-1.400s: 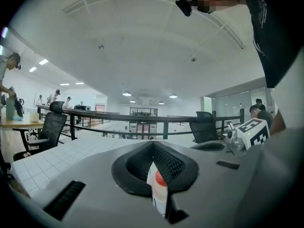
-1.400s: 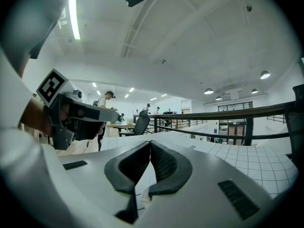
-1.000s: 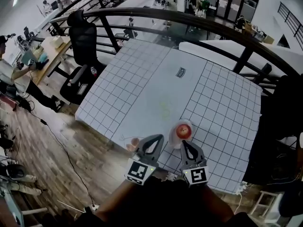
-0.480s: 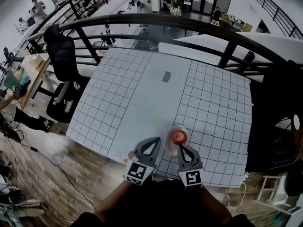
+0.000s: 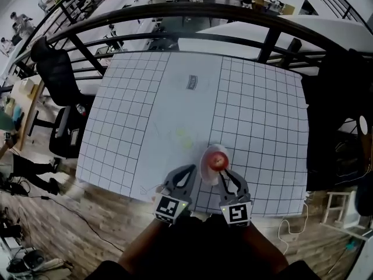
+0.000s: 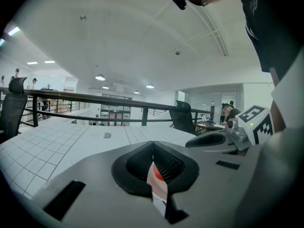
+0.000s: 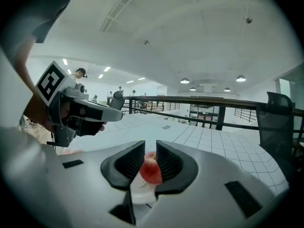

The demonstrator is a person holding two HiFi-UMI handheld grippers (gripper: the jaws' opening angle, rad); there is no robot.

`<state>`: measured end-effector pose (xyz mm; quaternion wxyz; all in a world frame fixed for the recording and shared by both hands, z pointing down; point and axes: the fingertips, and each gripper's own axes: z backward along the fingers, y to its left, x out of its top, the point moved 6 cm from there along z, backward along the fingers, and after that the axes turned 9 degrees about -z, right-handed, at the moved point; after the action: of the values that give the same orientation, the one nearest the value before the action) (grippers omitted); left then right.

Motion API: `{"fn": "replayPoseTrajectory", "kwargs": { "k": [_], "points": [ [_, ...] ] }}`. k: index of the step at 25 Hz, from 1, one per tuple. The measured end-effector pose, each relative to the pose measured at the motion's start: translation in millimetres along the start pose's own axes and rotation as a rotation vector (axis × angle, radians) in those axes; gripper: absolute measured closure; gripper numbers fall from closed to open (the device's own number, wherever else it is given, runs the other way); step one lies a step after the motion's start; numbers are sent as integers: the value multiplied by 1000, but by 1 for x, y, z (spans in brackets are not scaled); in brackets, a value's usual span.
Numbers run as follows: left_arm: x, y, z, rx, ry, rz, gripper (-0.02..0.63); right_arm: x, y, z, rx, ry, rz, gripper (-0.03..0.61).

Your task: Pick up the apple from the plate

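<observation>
Right gripper [image 7: 150,150] jaws opening, earlier shut (apple [image 7: 152,171] ahead).

glossy apple [image 5: 218,161] on a smooth plate [image 5: 209,174], matt gridded tabletop [image 5: 145,115], wood-plank floor [image 5: 87,226].

- My head camera looks steeply down on the bench [image 5: 250,115] from high above, with both tools near 6 o'clock.
- The left tool's [image 5: 187,171] camera sits close behind its jaws and faces almost level across the bench.
- The right tool's [image 5: 225,175] camera is set the same way. Its jaws are opening, and the apple [image 7: 151,170] shows ahead through the gap.
- All three views share the apple and the bench.
</observation>
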<state>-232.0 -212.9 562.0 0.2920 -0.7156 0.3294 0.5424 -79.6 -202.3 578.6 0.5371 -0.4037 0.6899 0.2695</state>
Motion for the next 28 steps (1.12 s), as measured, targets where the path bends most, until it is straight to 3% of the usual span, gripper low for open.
{"fn": "replayPoseTrajectory", "kwargs": {
  "k": [3,10,16,21,28],
  "points": [
    [-6,-1,-5,-13,9,6,591,-14,-2,-5,-4,83,-29,386],
    [-14,-3,-9,-38,43,18,591,-33,-11,-25,-32,191,-27,265],
    [-24,4,-4,-20,82,41,591,-46,-12,-51,-62,215,-29,216],
    [-26,9,-2,-12,64,40,591,-48,-17,-64,-98,294,-12,187],
    [-24,16,-2,-8,68,33,591,-67,-18,-74,-75,282,-89,179]
  ]
}}
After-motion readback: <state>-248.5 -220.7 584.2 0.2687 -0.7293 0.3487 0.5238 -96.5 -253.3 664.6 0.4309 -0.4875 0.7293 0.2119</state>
